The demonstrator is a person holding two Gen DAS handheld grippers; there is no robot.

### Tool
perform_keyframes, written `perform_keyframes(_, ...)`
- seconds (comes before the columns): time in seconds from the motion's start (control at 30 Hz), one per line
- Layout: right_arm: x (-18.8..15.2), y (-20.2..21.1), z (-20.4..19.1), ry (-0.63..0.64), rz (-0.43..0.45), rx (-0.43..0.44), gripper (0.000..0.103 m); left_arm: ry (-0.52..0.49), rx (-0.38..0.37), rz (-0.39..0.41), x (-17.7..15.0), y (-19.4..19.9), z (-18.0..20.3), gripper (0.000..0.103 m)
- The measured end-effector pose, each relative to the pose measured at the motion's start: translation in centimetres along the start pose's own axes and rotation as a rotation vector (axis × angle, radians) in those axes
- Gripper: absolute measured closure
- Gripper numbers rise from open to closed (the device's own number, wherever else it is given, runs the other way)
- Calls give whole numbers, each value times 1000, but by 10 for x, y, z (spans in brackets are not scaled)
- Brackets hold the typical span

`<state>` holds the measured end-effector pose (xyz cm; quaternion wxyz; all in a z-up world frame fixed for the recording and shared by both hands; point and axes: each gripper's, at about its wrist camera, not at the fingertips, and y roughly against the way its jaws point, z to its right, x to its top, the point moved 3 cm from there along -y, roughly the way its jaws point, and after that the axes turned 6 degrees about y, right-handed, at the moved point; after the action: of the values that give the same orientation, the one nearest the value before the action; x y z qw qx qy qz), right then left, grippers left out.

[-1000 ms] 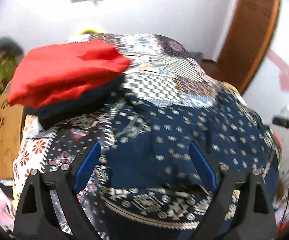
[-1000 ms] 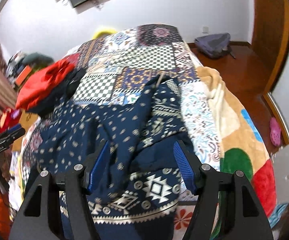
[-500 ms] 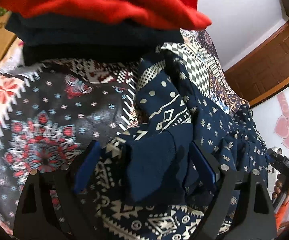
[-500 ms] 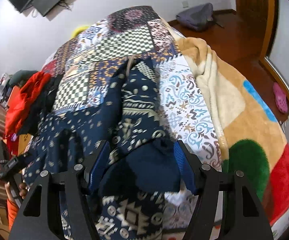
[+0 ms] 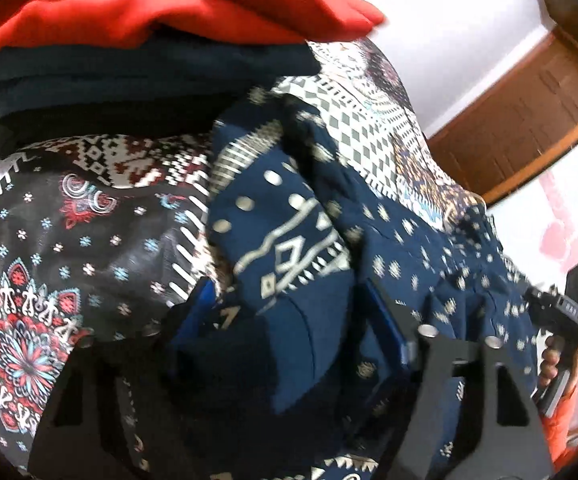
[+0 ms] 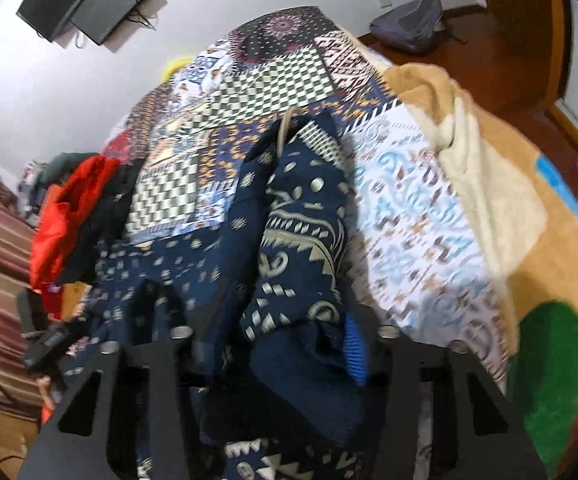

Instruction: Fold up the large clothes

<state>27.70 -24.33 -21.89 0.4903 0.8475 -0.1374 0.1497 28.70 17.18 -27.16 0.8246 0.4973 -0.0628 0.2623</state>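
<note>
Clearly both claws are clenched on the navy patterned garment [image 6: 289, 216], which lies bunched on the bed [image 6: 409, 220] just beside the red-topped stack of clothes [image 5: 161, 20]: the left claw [image 5: 289, 312] and right claw [image 6: 273, 340] each pinch a dark hem. I'd lift together, keep the hem taut, and steer away from the stack.

Under my fingers is a bed covered by a patchwork bedspread [image 6: 273, 80] with checkered and floral squares. On it lies the navy patterned garment [image 6: 297, 208], crumpled along the middle. At my left side sits a stack of folded clothes [image 5: 137, 40], red on top. At my right, a fleece blanket [image 6: 501, 184] lies over the edge.
</note>
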Motion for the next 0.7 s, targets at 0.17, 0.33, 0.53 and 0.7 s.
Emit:
perform_keyframes(0.17, -7, -3, 11, -58, 2, 34, 76, 8, 66, 1, -6, -4, 4, 63)
perform_keyframes(0.33, 2, 12, -7, -20, 30, 38, 80, 26, 85, -3, -5, 9, 12, 82)
perform_keyframes(0.53, 36, 55, -46, 77, 144, 60, 82, -110, 59, 82, 3, 56, 64, 85)
perform_keyframes(0.7, 68, 87, -69, 145, 217, 77, 83, -215, 18, 198, 20, 108, 114, 86)
